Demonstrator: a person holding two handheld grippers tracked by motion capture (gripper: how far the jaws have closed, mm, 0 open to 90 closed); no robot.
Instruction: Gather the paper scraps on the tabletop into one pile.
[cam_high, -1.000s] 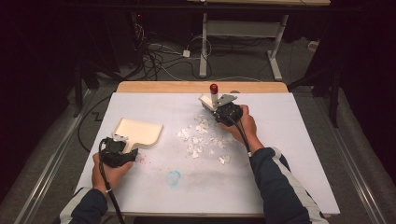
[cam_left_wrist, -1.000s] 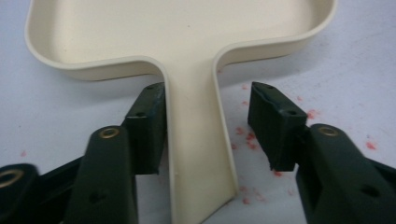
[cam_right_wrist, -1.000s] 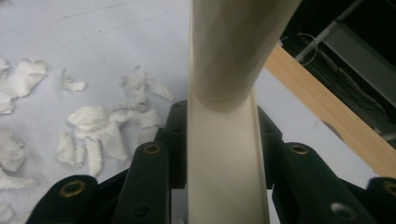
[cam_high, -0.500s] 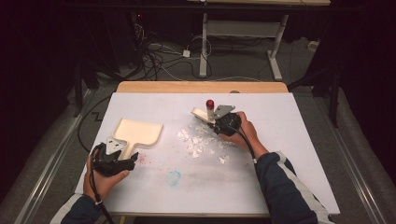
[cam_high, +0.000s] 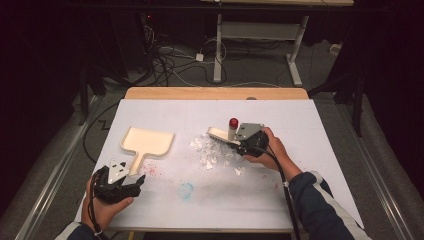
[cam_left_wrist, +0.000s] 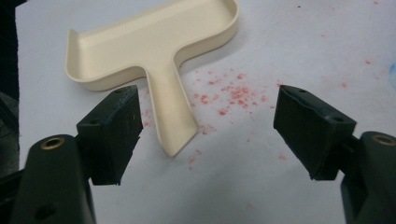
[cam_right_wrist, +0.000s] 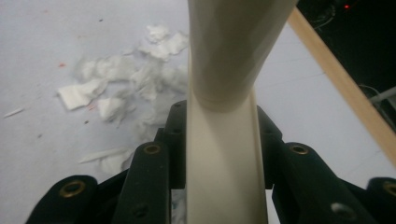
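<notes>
A cream dustpan (cam_high: 147, 141) lies flat at the table's left, its handle (cam_left_wrist: 175, 116) pointing toward my left gripper (cam_high: 136, 181). That gripper's jaws have just been opening and now stand wide apart, short of the handle's tip, with nothing pressed between the left gripper (cam_left_wrist: 208, 130) pads. White paper scraps (cam_high: 212, 152) are strewn mid-table. My right gripper (cam_high: 244, 142) is shut on the cream handle of a brush (cam_high: 220, 134), whose head rests at the far edge of the scraps. In the right gripper view the handle (cam_right_wrist: 219, 163) runs up between the jaws, past the scraps (cam_right_wrist: 116, 79).
Red crumbs (cam_left_wrist: 229, 95) speckle the white sheet beside the dustpan handle, and a blue smudge (cam_high: 186, 190) marks the sheet near the front. A wooden table edge (cam_high: 215, 93) runs along the back. Beyond it are dark floor, cables and a desk frame.
The left gripper opened, came off the dustpan handle and drew back toward the near edge. The right gripper carried the brush nearer, onto the far side of the scraps.
</notes>
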